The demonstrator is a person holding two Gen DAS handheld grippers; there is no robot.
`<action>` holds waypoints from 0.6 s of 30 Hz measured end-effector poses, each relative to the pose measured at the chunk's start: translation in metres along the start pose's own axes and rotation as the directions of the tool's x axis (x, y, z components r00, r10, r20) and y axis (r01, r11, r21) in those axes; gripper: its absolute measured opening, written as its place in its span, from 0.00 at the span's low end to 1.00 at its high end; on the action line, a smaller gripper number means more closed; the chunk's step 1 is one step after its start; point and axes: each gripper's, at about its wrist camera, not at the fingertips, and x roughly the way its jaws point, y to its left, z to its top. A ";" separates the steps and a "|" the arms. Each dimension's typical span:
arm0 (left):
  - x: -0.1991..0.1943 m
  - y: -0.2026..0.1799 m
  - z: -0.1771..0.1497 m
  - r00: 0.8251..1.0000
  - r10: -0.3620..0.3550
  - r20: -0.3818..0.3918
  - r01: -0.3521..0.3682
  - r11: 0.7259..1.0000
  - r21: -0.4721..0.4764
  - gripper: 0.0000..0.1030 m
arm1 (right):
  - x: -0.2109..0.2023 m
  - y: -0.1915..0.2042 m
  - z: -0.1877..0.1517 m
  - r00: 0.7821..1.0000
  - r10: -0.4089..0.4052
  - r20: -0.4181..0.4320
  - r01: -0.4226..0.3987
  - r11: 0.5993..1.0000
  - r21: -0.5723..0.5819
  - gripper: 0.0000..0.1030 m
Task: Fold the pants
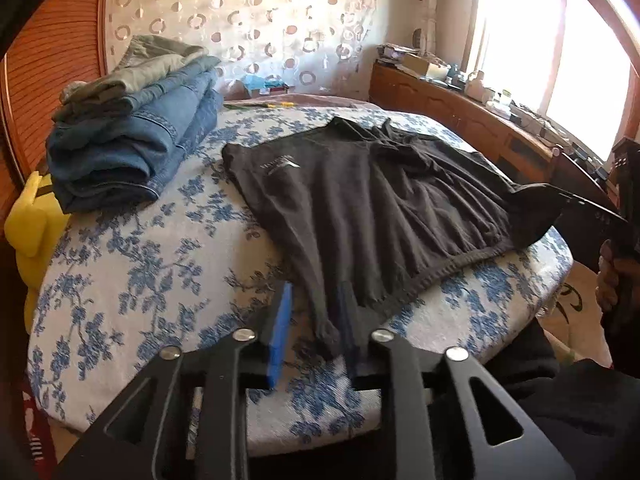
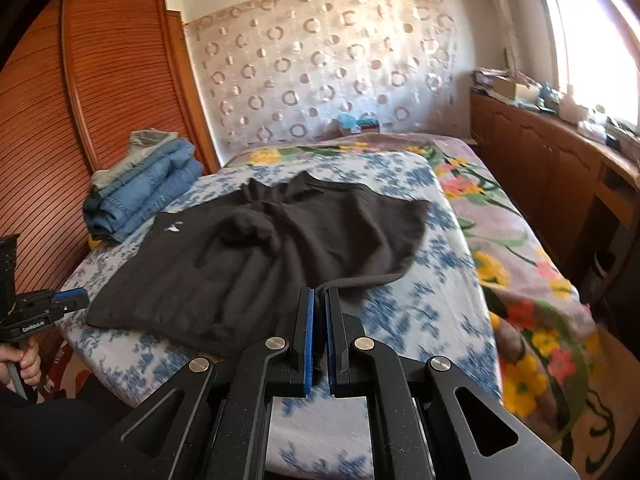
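Black pants (image 1: 360,200) lie spread on the flowered board (image 1: 132,280), waistband along the near edge. Left gripper (image 1: 316,320) stands partly open, a corner of cloth loose between its blue pads, seemingly unpinched. Right gripper (image 2: 319,308) is closed, apparently on the drawstring (image 2: 360,280), though blur hides the contact. Folded jeans (image 1: 132,152) fill the far left corner; bare cover lies left of the pants.

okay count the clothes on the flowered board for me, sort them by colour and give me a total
Black: 1, the black pants spread across the board.
Blue: 2 at least, the folded jeans in the stack; folds make the exact number hard to read.
Grey-green: 1, the folded garment on top of the stack.
Total: 4 visible.
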 end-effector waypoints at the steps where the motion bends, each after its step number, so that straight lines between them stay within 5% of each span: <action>1: 0.001 0.002 0.001 1.000 0.007 0.003 -0.007 1.000 0.000 0.37 | 0.002 0.004 0.002 1.000 0.007 0.002 -0.007 1.000 -0.007 0.05; 4: 0.005 0.007 0.004 1.000 0.027 0.006 -0.027 1.000 0.000 0.50 | 0.010 0.014 0.006 1.000 0.028 0.005 -0.028 0.999 -0.032 0.05; 5: 0.007 0.010 0.005 0.999 0.041 0.003 -0.041 0.999 -0.004 0.65 | 0.013 0.018 0.008 0.999 0.035 0.005 -0.035 0.999 -0.039 0.05; 7: 0.008 0.014 0.005 0.999 0.044 0.010 -0.044 0.999 -0.012 0.80 | 0.019 0.022 0.008 0.999 0.047 0.004 -0.047 0.998 -0.052 0.05; 18: 0.012 0.020 0.006 0.998 0.061 0.016 -0.061 0.998 -0.017 0.80 | 0.050 0.059 0.019 0.988 0.154 -0.019 -0.155 0.979 -0.129 0.05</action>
